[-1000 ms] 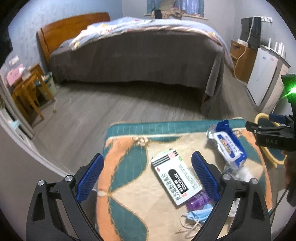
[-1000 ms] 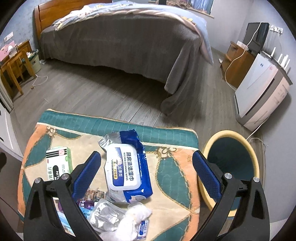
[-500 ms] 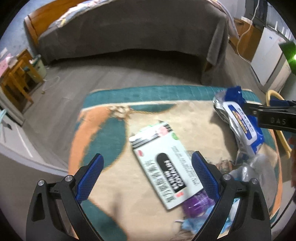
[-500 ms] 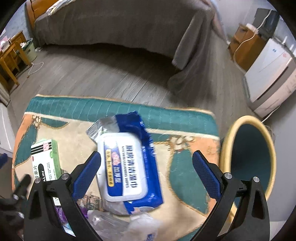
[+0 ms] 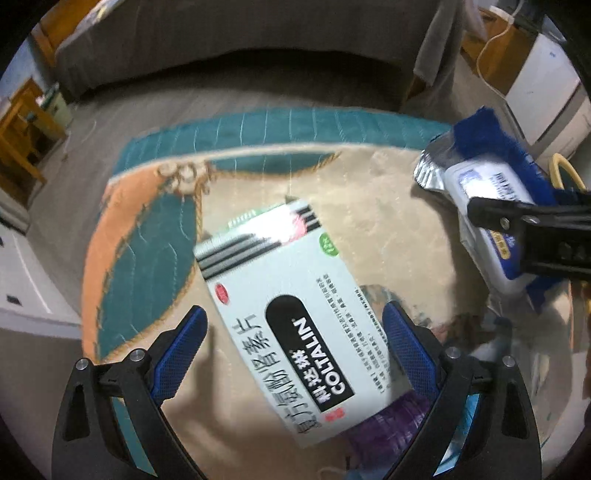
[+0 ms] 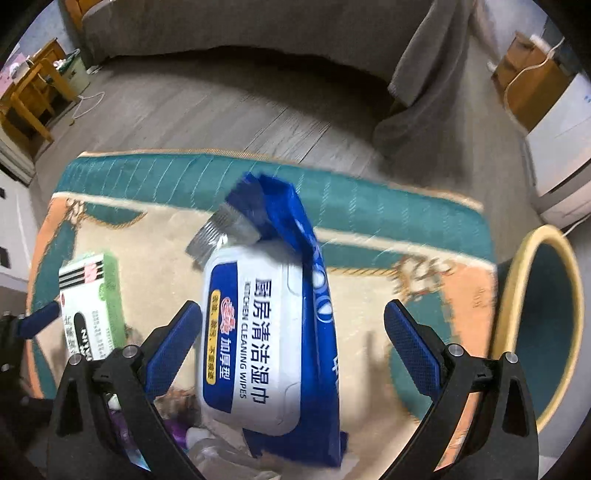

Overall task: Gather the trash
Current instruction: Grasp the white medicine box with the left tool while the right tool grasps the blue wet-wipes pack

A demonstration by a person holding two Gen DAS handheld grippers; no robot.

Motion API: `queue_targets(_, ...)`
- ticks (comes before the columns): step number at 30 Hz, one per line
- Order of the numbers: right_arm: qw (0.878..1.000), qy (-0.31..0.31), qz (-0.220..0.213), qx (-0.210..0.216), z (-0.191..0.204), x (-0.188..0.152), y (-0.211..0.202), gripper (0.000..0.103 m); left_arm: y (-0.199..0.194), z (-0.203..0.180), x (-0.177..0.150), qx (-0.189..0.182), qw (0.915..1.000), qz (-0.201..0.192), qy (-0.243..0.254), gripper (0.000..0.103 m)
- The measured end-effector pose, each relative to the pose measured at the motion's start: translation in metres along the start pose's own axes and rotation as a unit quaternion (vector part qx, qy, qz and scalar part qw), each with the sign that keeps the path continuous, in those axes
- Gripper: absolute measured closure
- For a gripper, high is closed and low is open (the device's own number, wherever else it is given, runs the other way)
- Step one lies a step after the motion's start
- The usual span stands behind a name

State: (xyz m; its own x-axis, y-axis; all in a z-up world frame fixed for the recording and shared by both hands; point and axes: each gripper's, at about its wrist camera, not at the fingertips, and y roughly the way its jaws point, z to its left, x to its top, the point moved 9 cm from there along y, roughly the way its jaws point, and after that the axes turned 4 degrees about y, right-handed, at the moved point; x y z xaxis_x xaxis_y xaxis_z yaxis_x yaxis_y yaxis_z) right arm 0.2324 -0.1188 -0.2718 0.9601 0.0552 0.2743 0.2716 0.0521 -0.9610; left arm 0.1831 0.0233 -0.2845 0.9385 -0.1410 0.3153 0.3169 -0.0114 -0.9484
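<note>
A white medicine box (image 5: pixel 295 317) marked COLTALIN lies on the patterned table cover (image 5: pixel 147 258). My left gripper (image 5: pixel 293 345) is open just above it, a finger on either side. The box also shows in the right wrist view (image 6: pixel 92 306). A blue pack of cleaning wipes (image 6: pixel 269 325) lies to the right. My right gripper (image 6: pixel 293 341) is open and straddles it. The pack shows at the right of the left wrist view (image 5: pixel 491 192), with the right gripper's black body over it. A teal bin with a yellow rim (image 6: pixel 543 332) stands right of the table.
A purple item (image 5: pixel 388 424), clear wrappers and a blue face mask lie near the table's front edge. A bed with a grey cover (image 6: pixel 258 29) stands beyond. A white appliance (image 6: pixel 561 140) and wooden cabinet are at the right, wooden furniture (image 6: pixel 29 92) at the left.
Both grippers have moved down and forward toward the table. The medicine box and the wipes pack now fill the space between their open fingers.
</note>
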Motion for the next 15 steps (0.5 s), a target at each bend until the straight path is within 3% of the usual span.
queue_targets(8, 1.000, -0.001, 0.014, 0.021, 0.011, -0.008, 0.001, 0.008, 0.011, 0.010, -0.015, 0.006, 0.9996, 0.027, -0.010, 0.007)
queue_targets(10, 0.999, -0.004, 0.018, 0.028, 0.014, -0.010, -0.001, 0.028, 0.010, 0.010, -0.016, 0.005, 0.9995, 0.029, -0.008, 0.007)
queue_targets(15, 0.999, -0.001, 0.009, 0.039, 0.017, -0.009, -0.015, 0.032, 0.005, 0.014, -0.023, 0.001, 0.9994, 0.035, -0.009, 0.007)
